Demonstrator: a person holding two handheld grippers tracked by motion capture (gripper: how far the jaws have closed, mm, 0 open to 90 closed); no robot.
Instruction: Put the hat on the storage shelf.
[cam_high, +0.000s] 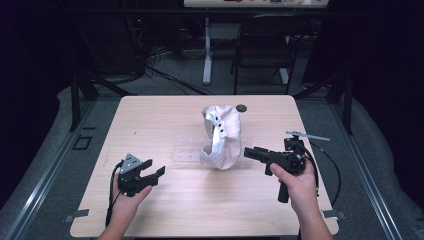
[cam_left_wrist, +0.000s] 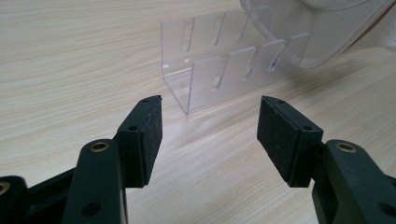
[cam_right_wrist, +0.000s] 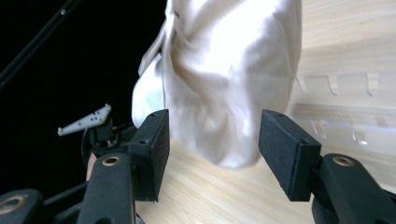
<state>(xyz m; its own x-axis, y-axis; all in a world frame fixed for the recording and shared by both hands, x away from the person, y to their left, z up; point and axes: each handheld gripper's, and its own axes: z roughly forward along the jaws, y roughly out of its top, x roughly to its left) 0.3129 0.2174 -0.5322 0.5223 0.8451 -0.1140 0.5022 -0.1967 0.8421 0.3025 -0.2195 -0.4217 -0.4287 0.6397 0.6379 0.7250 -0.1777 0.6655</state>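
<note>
the right gripper (cam_right_wrist: 212, 154) has its pads (cam_right_wrist: 285, 144) spread wide, nothing between them, and the white cap (cam_right_wrist: 224, 79) sits just ahead of the tips, draped on the clear slotted rack (cam_high: 187, 152). closing on loose fabric could, i judge, drag the light rack or tip the cap off it. the left gripper (cam_left_wrist: 210, 135) is spread too, empty, facing the rack's near end, the cap beyond it. a small dark disc (cam_high: 242, 108) lies past the cap on the table (cam_high: 150, 115), out of the way.
</note>
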